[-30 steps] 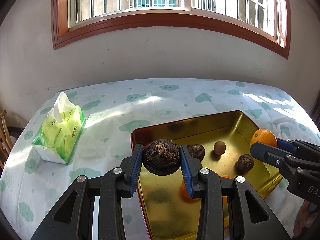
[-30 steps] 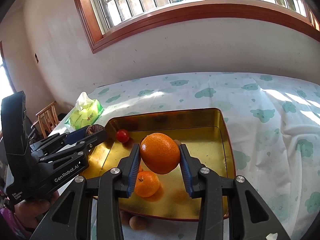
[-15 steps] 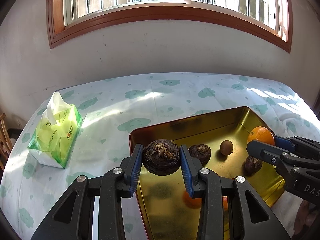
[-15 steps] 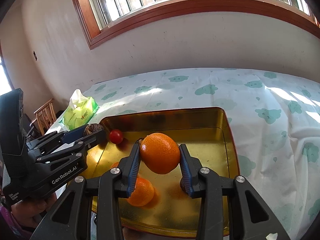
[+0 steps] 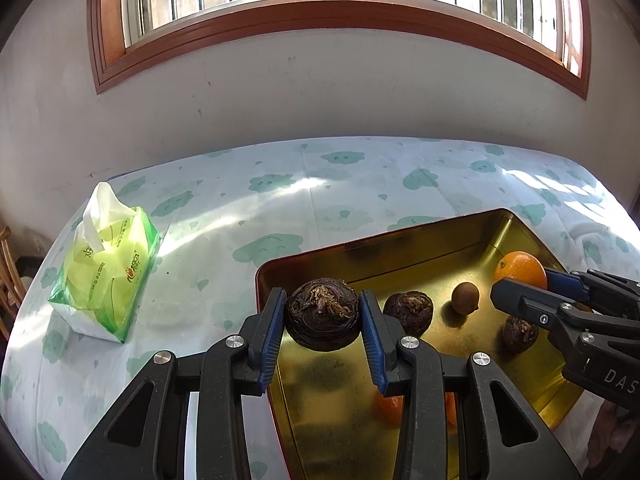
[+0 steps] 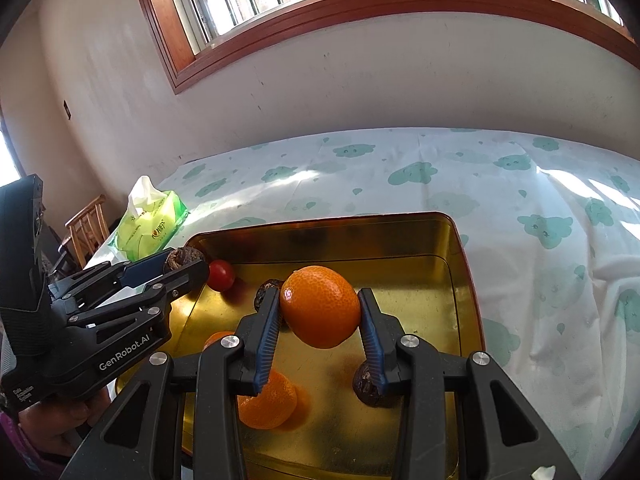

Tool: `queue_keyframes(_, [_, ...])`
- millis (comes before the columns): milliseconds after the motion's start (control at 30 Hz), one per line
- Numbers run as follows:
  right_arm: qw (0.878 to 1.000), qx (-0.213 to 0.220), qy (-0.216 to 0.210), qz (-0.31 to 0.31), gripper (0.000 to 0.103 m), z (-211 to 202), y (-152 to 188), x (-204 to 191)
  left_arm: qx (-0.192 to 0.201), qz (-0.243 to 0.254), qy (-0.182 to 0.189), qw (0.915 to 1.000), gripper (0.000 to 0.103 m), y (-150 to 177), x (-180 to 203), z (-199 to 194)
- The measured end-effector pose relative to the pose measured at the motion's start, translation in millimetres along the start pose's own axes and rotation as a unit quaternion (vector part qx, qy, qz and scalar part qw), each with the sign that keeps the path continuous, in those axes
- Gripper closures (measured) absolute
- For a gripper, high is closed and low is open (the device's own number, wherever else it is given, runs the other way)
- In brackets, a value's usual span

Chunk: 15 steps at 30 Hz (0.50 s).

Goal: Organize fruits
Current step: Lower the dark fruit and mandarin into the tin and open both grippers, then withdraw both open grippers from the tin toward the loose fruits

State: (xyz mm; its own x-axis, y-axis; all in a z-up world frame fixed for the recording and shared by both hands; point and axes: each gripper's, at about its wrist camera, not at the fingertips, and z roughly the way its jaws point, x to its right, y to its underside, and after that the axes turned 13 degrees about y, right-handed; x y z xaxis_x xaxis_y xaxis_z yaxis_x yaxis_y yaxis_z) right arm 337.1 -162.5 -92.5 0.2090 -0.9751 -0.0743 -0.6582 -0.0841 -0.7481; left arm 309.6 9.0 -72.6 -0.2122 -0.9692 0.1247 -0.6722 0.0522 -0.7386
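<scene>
Both tongs have advanced over the gold tray since a second ago. Left tongs clamp a water chestnut; right tongs clamp an orange. Release likely next.

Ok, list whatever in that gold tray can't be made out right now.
- Left wrist view: two orange fruits in the gold metal tray, mostly behind the left claw.
- Right wrist view: dark brown round fruit half behind a right claw finger; tray's near edge cut off by the claw.
</scene>
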Motion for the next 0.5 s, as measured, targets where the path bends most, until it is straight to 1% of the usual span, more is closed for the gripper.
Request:
queue_keyframes(233, [1.0, -0.003, -0.001, 0.009, 0.066, 6.2, -2.8, 4.1, -0.004, 0.001, -0.01, 0.9999, 0.064, -2.7, 0.4, 5.0])
queue_keyframes(267, [1.0, -0.002, -0.001, 0.011, 0.065, 5.9, -2.8, 5.6, -0.003, 0.002, -0.013, 0.9999, 0.061, -3.0, 0.6, 5.0])
queue_keyframes(300, [1.0, 0.002, -0.002, 0.014, 0.065, 4.6, -2.9, 7.2, -0.003, 0.003, -0.014, 0.9999, 0.051, -3.6, 1.1, 5.0])
queue_keyframes(367, [1.0, 0.011, -0.007, 0.018, 0.065, 0.0, -3.9, 10.7, 0.006, 0.008, -0.019, 0.9998, 0.041, -3.6, 2.5, 2.1])
queue_keyframes(400, [1.0, 0.016, -0.008, 0.02, 0.065, -2.7, -4.6, 12.4, 0.011, 0.009, -0.022, 0.9996, 0.037, -3.6, 3.3, 0.1])
queue_keyframes(500, [0.999, 0.022, -0.009, 0.026, 0.065, -10.4, -7.5, 17.9, 0.015, 0.01, -0.024, 0.9995, 0.035, -4.4, 5.3, -3.1])
